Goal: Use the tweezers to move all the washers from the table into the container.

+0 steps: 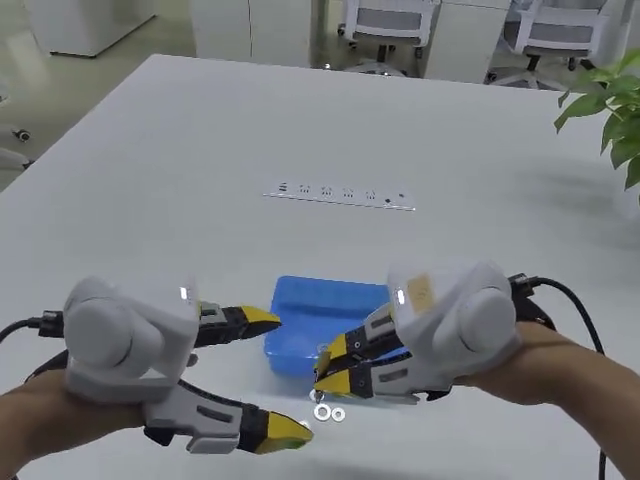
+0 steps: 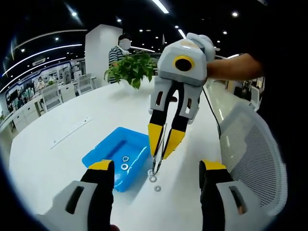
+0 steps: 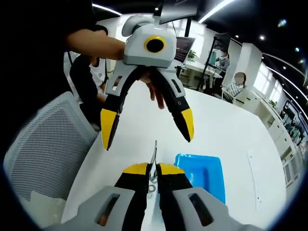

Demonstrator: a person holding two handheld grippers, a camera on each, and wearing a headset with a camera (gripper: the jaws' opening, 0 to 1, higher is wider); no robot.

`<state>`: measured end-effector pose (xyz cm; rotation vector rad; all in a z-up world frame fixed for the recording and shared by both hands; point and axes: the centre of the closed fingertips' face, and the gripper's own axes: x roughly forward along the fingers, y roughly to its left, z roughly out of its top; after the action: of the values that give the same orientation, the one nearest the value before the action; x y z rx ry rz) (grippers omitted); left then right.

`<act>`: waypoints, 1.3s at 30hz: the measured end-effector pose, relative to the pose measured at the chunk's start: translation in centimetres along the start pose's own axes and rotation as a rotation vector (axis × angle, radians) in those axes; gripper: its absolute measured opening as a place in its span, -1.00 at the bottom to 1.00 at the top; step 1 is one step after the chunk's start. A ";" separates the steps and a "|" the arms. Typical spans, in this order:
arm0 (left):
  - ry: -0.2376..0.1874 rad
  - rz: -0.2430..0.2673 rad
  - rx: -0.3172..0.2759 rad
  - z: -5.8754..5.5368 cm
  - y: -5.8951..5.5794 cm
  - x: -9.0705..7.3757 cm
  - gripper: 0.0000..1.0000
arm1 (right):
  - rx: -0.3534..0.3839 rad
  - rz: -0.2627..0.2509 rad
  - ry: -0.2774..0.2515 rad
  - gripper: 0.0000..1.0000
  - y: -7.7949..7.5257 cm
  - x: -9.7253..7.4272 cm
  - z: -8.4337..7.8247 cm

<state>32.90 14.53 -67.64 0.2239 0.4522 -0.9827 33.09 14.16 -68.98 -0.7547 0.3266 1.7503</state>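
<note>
My right gripper is shut on thin metal tweezers that point down at the table just in front of the blue container. Three small silver washers lie on the white table under the tweezer tips. Two washers lie inside the container. My left gripper is open and holds nothing; it faces the right gripper from the left, its jaws on either side of the container's front corner.
A flush power strip sits in the table's middle beyond the container. A green plant stands at the far right edge. Office chairs line the far side, and a mesh chair is close to the table's near edge.
</note>
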 end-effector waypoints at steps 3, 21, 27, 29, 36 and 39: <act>-0.009 0.021 -0.011 0.1 0.4 -0.3 0.71 | -0.014 -0.006 0.000 -0.85 -0.9 -0.4 0.4; -0.043 0.065 -0.060 -0.2 2.0 -0.8 0.98 | -0.030 -0.035 0.008 -0.85 -4.8 -0.2 -0.2; -0.045 0.061 -0.049 -0.1 2.4 -0.4 0.94 | -0.029 -0.031 0.019 -0.84 -5.4 0.8 -1.2; -0.042 0.061 -0.050 -0.3 2.6 -0.2 0.93 | -0.027 -0.028 0.025 -0.84 -5.5 1.2 -1.6; -0.039 0.053 -0.028 -0.6 3.3 0.0 0.71 | -0.008 -0.029 0.026 -0.84 -6.1 2.5 -2.6; -0.056 0.035 -0.009 -0.3 3.7 0.1 0.50 | 0.004 -0.030 0.025 -0.84 -6.3 3.0 -3.0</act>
<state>35.96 16.55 -68.04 0.1947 0.4005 -0.9503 39.52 16.68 -72.15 -0.7748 0.3339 1.7127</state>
